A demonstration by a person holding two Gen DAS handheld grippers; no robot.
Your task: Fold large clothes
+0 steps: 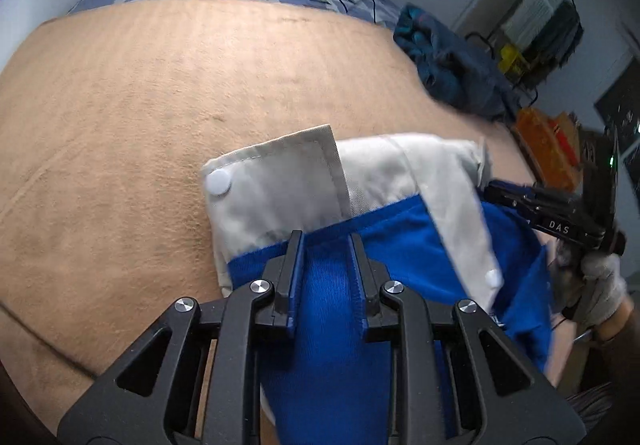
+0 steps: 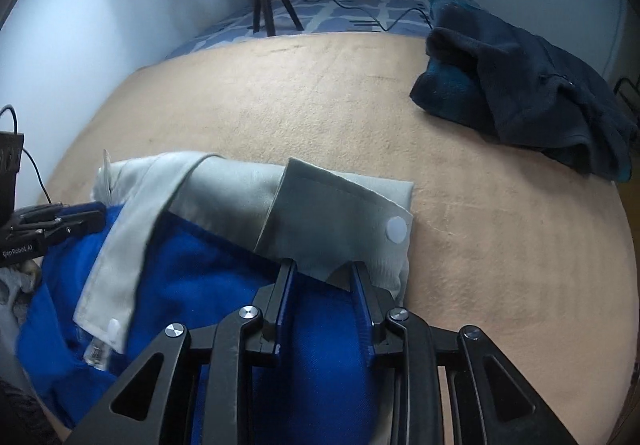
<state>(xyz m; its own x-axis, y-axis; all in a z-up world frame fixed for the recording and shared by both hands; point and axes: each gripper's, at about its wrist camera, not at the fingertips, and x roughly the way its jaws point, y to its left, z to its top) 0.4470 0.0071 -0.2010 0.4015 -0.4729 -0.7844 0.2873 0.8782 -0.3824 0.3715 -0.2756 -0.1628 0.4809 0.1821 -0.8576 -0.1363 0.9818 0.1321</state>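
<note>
Lying near the front edge of the tan plush blanket (image 1: 160, 93) is the royal-blue garment with pale grey collar and cuffs (image 1: 400, 245). Left gripper (image 1: 325, 241): jaws narrow, pinching a bunched blue fold. Right gripper (image 2: 323, 271): jaws narrow, gripping blue cloth under a grey cuff. Tan surface beyond is stretching open toward the patterned blue bedsheet (image 2: 360, 11). Dark navy fleece heap (image 2: 528, 93) is occupying the far right edge, well apart.

Bare tan blanket (image 2: 320, 105) lies open ahead; dark clothes pile (image 2: 532, 101) blocks the far right
</note>
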